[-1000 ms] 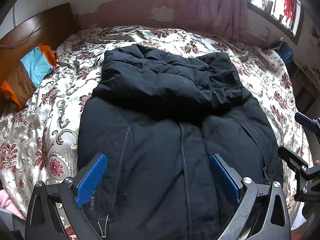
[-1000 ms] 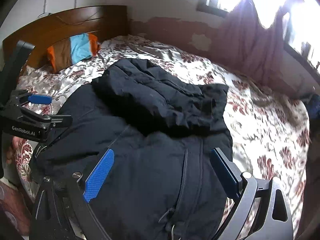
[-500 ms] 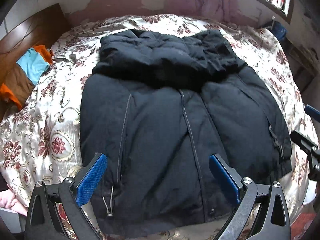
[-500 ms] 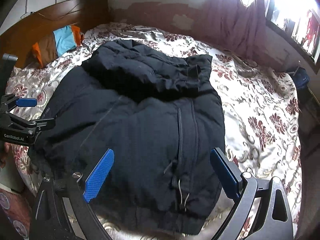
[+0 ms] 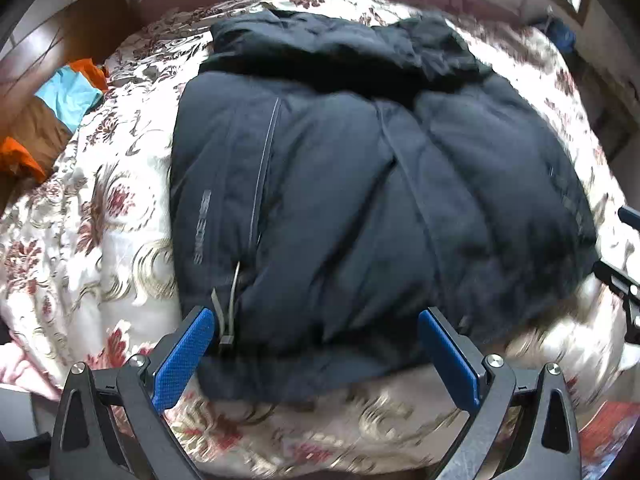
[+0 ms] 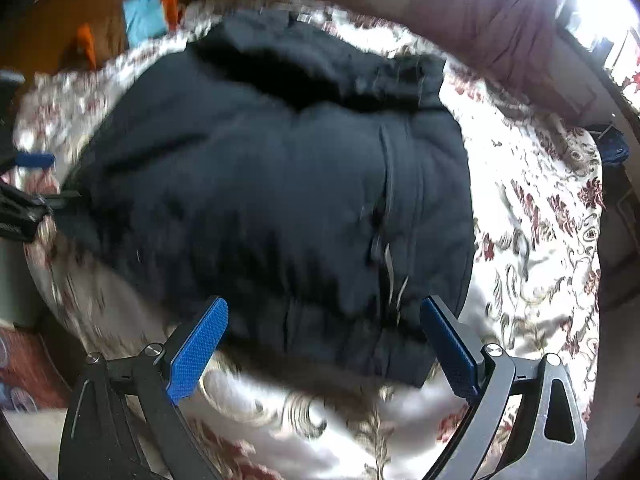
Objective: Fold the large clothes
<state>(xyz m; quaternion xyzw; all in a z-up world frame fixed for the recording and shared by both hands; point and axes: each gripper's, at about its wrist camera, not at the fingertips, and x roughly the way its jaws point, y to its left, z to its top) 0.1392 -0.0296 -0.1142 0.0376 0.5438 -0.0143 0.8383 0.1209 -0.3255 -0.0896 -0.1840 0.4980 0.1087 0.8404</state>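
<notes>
A large black padded jacket [image 5: 360, 184] lies flat on the floral bedspread [image 5: 100, 240], its top part folded down over the body, zip and pocket zips facing up. It also shows in the right wrist view [image 6: 280, 200]. My left gripper [image 5: 316, 344] is open and empty, above the jacket's near hem on its left side. My right gripper [image 6: 324, 340] is open and empty, above the near hem on the jacket's right side. Each gripper shows at the edge of the other's view, the right one [image 5: 624, 280] and the left one [image 6: 24, 200].
A wooden headboard [image 5: 80, 28] and an orange, brown and light-blue pillow [image 5: 52, 120] are at the far left. Pink curtains [image 6: 520, 28] and a bright window are at the far right. A blue object [image 5: 560, 36] sits beyond the bed's far right corner.
Both grippers have pulled back towards the near edge of the bed and tilted down, so the jacket's near hem and the bedspread in front of it now show. Both stayed open.
</notes>
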